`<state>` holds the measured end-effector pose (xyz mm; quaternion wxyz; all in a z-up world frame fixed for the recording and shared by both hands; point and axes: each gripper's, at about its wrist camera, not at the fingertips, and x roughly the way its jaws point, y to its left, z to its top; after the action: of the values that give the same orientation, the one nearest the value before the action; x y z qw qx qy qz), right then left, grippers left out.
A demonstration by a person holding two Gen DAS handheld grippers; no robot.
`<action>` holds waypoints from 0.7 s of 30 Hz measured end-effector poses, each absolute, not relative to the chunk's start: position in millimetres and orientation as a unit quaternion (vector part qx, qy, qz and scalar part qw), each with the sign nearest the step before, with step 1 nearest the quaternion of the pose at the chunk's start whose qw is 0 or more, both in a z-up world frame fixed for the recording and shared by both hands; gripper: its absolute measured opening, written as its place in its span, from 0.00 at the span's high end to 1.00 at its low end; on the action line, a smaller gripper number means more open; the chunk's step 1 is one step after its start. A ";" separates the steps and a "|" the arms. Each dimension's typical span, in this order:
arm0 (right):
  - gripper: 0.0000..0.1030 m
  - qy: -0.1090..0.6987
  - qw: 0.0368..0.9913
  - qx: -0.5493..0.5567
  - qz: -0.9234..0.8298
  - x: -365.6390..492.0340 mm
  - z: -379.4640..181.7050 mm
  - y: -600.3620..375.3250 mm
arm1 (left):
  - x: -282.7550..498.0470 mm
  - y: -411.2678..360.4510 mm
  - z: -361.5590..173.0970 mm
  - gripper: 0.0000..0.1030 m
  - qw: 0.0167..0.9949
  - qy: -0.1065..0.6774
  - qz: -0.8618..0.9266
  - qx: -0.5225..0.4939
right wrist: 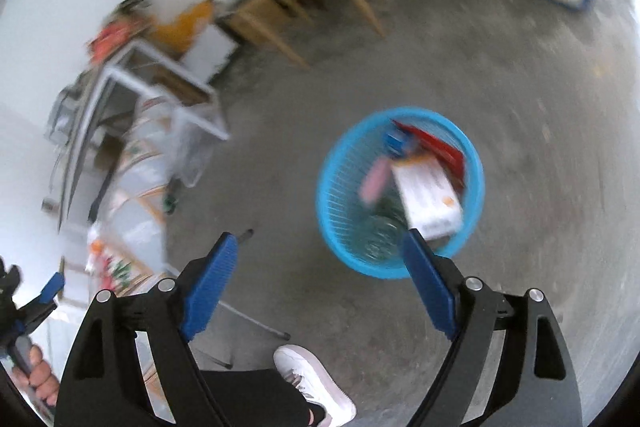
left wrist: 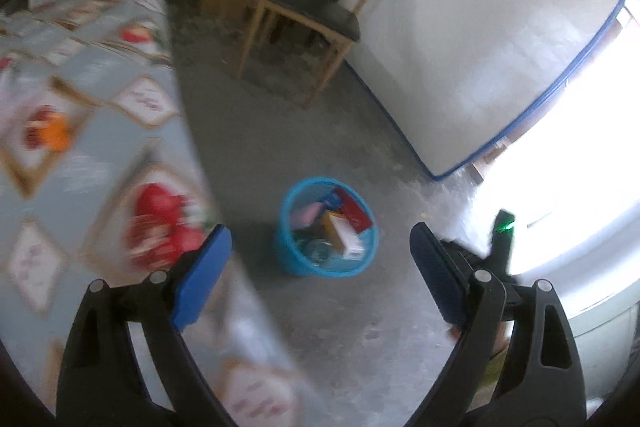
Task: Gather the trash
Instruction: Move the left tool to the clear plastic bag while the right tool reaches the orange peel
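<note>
The blue basket stands on the concrete floor, already holding trash — a white and orange box, a red packet, a pink piece and some clear plastic at the bottom. From your left gripper it sits dead ahead at 12 o'clock, framed between the two spread blue pads with nothing in them. From your right gripper the same basket lies at about 1 o'clock, its near rim just behind the right-hand pad; these fingers too are spread wide and carry nothing. At 9 o'clock of the left view runs the edge of a table with a patterned cloth. Past the basket, at 12 o'clock, stands a wooden chair, with a white mattress leaning at 2 o'clock. Your white shoe shows at 6 o'clock in the right view.
</note>
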<state>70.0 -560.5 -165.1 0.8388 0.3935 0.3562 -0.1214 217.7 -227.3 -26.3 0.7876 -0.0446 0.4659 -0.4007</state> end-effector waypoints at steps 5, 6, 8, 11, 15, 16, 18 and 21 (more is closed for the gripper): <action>0.20 0.344 0.894 0.284 -0.030 120.4 -89.8 -495.1 | 221.7 -138.5 -12.9 0.16 0.825 0.442 -0.346 -0.055; 0.20 0.341 0.903 0.261 -0.003 135.2 -75.2 -475.8 | 226.1 -118.8 -10.5 0.16 0.831 0.441 -0.334 -0.063; 0.19 0.338 0.912 0.227 0.043 160.3 -54.8 -440.0 | 240.0 -76.7 -10.2 0.16 0.840 0.444 -0.301 -0.084; 0.15 0.339 0.916 0.183 0.110 204.8 -32.9 -383.8 | 269.9 -12.6 -14.6 0.16 0.841 0.460 -0.251 -0.135; 0.15 0.363 0.907 0.133 0.166 267.0 -20.8 -313.1 | 321.3 41.9 -26.9 0.16 0.830 0.486 -0.209 -0.177; 0.15 0.369 0.905 0.119 0.173 282.7 -20.9 -296.4 | 340.4 49.4 -30.6 0.16 0.832 0.494 -0.196 -0.162; 0.15 0.382 0.901 0.099 0.180 305.8 -23.1 -271.7 | 369.2 54.8 -35.3 0.16 0.837 0.495 -0.184 -0.141; 0.15 0.407 0.897 0.061 0.164 343.6 -36.4 -238.0 | 411.7 56.0 -46.8 0.16 0.836 0.506 -0.167 -0.132</action>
<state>343.6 -238.0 -36.4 0.8966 0.0606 0.4070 0.1639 411.7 56.0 -46.8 0.8359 -0.1321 0.5057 -0.1675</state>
